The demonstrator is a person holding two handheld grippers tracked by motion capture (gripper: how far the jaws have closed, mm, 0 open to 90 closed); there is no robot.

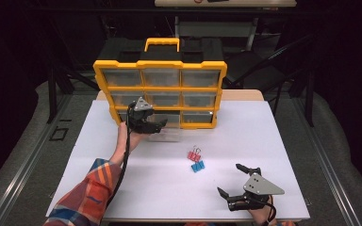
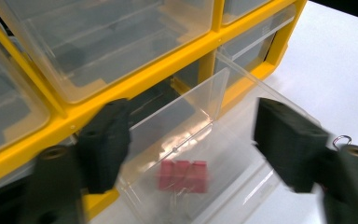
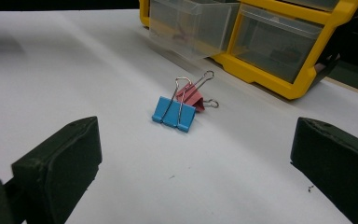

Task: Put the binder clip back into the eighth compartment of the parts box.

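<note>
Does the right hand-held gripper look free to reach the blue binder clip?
Probably yes: the right hand-held gripper is open, bare table lies before the blue binder clip, though a red clip touches it.

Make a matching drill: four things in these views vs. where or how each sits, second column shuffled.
Things:
1. blue binder clip
2. clear drawer
3. right gripper
4. yellow handle

Places or states:
A. on top of the organiser
B. pulled out, a red clip inside
C. on the white table beside a red clip
D. jaws open, near the table's front edge

Pairs: 1-C, 2-B, 3-D, 4-A
</note>
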